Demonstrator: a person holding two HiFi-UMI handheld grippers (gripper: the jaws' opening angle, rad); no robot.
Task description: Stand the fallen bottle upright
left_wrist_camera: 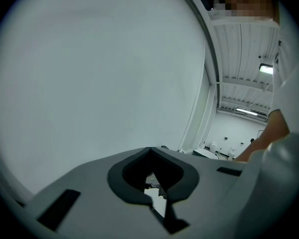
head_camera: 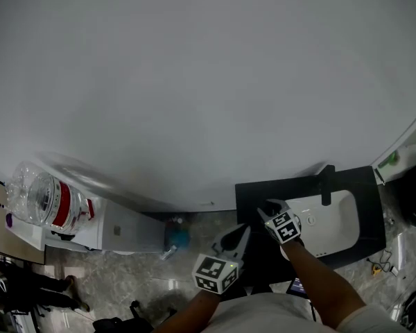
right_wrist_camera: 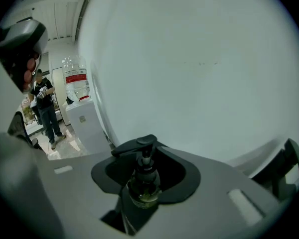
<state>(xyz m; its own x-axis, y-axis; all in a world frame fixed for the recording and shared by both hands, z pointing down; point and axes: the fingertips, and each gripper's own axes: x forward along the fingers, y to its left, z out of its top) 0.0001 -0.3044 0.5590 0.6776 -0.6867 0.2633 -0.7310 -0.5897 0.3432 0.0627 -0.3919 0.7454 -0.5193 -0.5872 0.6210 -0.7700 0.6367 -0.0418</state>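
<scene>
A dark glass pump bottle (right_wrist_camera: 144,183) with a black pump head stands upright between the jaws of my right gripper (right_wrist_camera: 148,151), which is shut on its neck and shoulder. In the head view the right gripper (head_camera: 267,210) hangs over the left end of a black counter (head_camera: 364,186); the bottle itself is not clear there. My left gripper (head_camera: 236,238) is held just left of it, off the counter. In the left gripper view the left gripper (left_wrist_camera: 150,151) has its tips together, holds nothing, and faces a plain white wall.
A white basin (head_camera: 333,217) with a black tap (head_camera: 326,184) is set in the counter. A white water dispenser (head_camera: 111,229) with clear jugs (head_camera: 48,203) stands at the left, and a blue object (head_camera: 175,236) lies on the floor. A person (right_wrist_camera: 46,108) stands beside the dispenser (right_wrist_camera: 84,121).
</scene>
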